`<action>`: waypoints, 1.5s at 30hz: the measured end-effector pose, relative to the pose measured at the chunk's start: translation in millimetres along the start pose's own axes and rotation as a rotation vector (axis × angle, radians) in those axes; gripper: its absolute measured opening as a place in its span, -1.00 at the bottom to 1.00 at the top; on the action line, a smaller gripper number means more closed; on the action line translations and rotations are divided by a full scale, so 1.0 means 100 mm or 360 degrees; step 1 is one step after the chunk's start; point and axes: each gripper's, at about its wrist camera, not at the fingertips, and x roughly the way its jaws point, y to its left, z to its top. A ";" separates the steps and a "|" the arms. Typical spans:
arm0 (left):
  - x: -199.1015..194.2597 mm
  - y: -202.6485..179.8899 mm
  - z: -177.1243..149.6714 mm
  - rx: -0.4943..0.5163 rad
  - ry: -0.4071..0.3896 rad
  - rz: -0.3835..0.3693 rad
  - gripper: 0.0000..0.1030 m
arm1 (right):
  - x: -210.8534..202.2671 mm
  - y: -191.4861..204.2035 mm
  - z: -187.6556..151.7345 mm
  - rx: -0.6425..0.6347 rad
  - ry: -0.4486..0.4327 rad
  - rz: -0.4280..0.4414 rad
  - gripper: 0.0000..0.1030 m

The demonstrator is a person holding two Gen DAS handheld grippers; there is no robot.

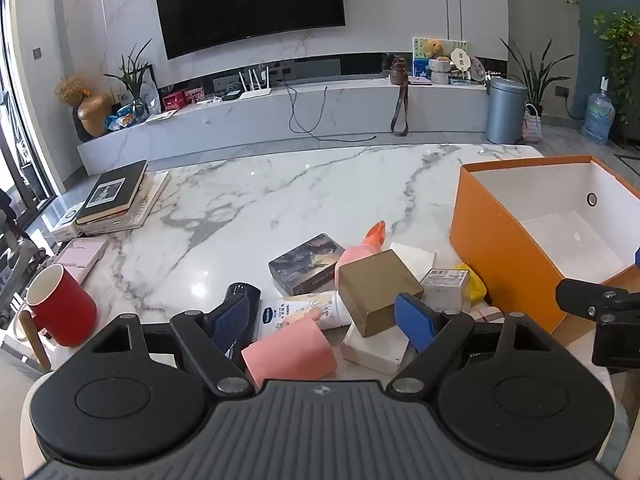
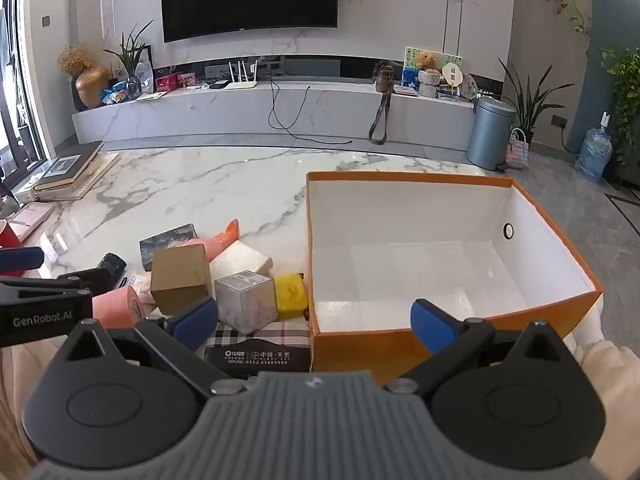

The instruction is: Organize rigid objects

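Right wrist: orange box (image 2: 440, 340) beyond hand-held gripper (image 2: 316, 320)

We see the far half of the bench (image 2: 224, 184) lying bare, open for passage. The orange box (image 2: 452, 240) stands empty with its top open. Just left of it, a crowd of small boxes (image 2: 182, 282) blocks the near edge; a book stack (image 1: 116, 200) fills the far left corner.

Both wrist cameras looked forward and downward along their fingers, low and close over the table (image 1: 280, 184). The left view faced the clutter, the right the orange box (image 2: 344, 350). Both shared box, clutter and TV wall.
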 end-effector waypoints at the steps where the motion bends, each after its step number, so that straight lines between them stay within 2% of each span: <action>1: 0.00 -0.01 0.00 0.0009 -0.0007 -0.0005 0.88 | 0.00 0.00 0.00 0.0003 -0.0003 -0.0001 0.96; 7: -0.03 -0.10 0.00 0.0055 -0.0039 -0.0047 0.88 | 0.00 -0.02 0.00 0.0001 0.0002 -0.0001 0.96; 9: -0.01 -0.04 -0.02 0.0004 -0.0024 -0.0064 0.88 | 0.00 -0.03 0.01 0.0001 0.0004 -0.0002 0.96; 10: -0.01 -0.04 -0.02 0.0002 -0.0024 -0.0065 0.88 | -0.01 0.05 -0.04 -0.0013 -0.0004 -0.0012 0.96; 45: 0.03 -0.05 -0.07 0.0003 -0.0006 -0.0082 0.88 | 0.00 0.07 -0.01 -0.0043 -0.0013 -0.0051 0.96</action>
